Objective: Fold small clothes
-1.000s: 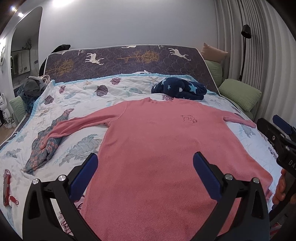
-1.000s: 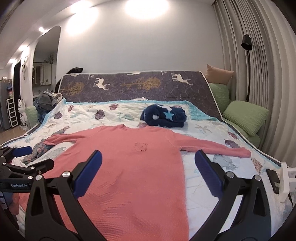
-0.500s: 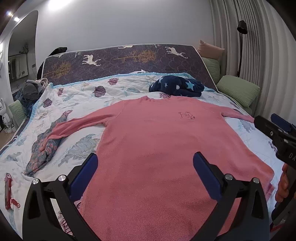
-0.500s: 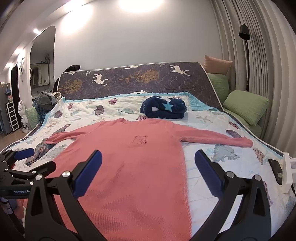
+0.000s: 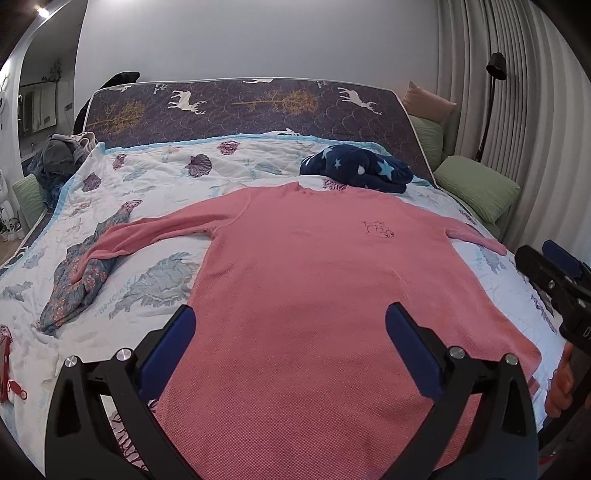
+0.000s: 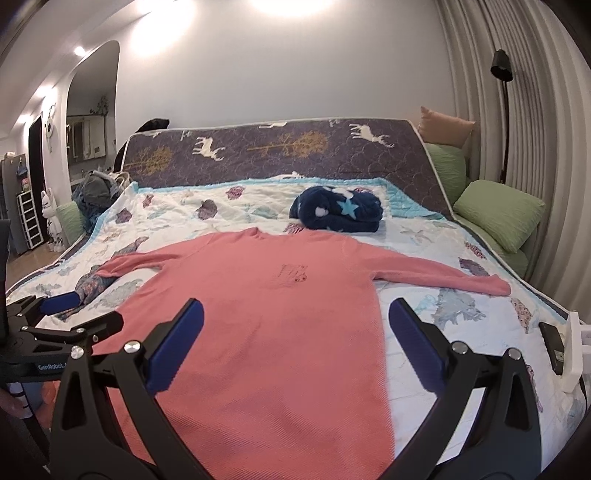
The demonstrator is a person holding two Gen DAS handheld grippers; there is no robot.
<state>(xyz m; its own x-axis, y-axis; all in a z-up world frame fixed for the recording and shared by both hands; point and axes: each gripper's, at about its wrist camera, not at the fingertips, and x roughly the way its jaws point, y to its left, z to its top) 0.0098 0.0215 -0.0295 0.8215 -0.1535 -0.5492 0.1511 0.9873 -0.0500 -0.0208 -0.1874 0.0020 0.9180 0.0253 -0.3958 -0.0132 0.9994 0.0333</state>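
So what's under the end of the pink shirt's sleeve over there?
The pink shirt lies on the quilt. Its sleeve end rests on a flowery blue cloth. What the shirt's body covers is hidden.

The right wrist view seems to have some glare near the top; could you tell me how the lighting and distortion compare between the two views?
Right wrist view: ceiling light blows out a patch of the wall, and the curtain bows with fisheye. Left wrist view: dimmer and more even, no such glare, edges equally bent; the pink top is sharp in both, with a soft shadow between the open left tongs.
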